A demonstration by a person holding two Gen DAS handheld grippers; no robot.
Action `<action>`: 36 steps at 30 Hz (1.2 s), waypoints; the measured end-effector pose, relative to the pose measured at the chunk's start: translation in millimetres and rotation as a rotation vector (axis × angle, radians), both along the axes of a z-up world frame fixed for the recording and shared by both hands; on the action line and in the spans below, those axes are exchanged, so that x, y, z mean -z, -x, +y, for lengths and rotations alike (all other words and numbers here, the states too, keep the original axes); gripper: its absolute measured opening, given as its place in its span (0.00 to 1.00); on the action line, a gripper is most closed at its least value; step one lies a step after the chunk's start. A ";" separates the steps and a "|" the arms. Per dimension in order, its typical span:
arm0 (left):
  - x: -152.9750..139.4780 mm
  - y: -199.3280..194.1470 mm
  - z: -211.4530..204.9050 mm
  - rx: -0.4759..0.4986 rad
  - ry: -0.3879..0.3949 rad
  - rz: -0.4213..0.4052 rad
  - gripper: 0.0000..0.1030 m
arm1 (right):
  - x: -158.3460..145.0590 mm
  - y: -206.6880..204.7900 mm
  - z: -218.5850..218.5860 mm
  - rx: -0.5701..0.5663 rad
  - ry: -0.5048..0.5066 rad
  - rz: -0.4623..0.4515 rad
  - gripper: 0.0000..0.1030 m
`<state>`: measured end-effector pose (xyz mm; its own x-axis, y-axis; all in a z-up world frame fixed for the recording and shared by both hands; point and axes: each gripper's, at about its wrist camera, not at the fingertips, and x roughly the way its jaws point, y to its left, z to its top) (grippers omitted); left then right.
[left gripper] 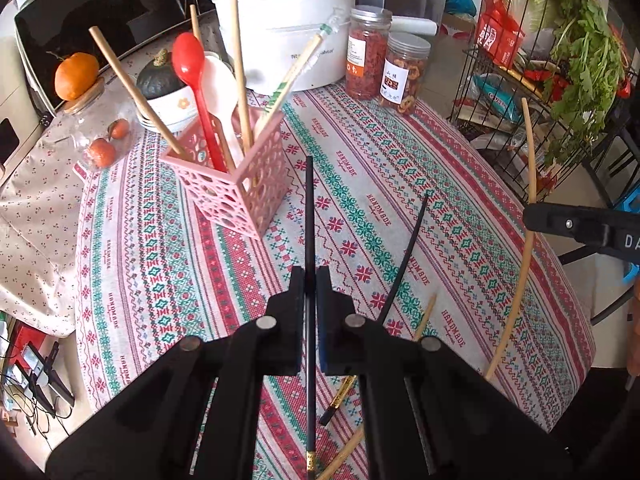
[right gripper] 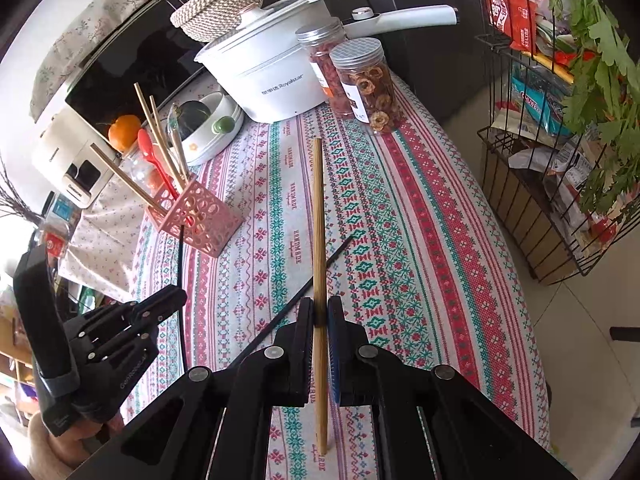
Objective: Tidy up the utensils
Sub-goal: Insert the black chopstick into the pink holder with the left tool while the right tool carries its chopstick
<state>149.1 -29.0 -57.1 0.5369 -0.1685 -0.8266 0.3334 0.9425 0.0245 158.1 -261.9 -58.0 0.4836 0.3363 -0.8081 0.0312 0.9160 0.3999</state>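
Observation:
My left gripper (left gripper: 310, 280) is shut on a black chopstick (left gripper: 309, 216) that points toward the pink utensil holder (left gripper: 240, 188). The holder contains a red spoon (left gripper: 192, 68), a white spoon (left gripper: 222, 84) and several bamboo chopsticks. My right gripper (right gripper: 320, 312) is shut on a bamboo chopstick (right gripper: 318, 220) above the tablecloth; it also shows in the left wrist view (left gripper: 528, 152). A second black chopstick (left gripper: 404, 260) and another bamboo chopstick (left gripper: 425, 316) lie on the patterned cloth near my left gripper. The holder (right gripper: 196, 216) shows at left in the right wrist view.
A white pot (left gripper: 288, 28), two snack jars (left gripper: 368, 52) and a bowl with a squash (left gripper: 160, 80) stand at the table's back. A wire rack with greens (left gripper: 560, 80) stands right of the table. A microwave (left gripper: 80, 20) is at the back left.

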 end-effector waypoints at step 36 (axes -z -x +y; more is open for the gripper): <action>-136.4 -11.4 12.1 -0.114 0.114 -0.623 0.06 | -44.9 12.2 44.3 -0.072 0.068 -0.168 0.07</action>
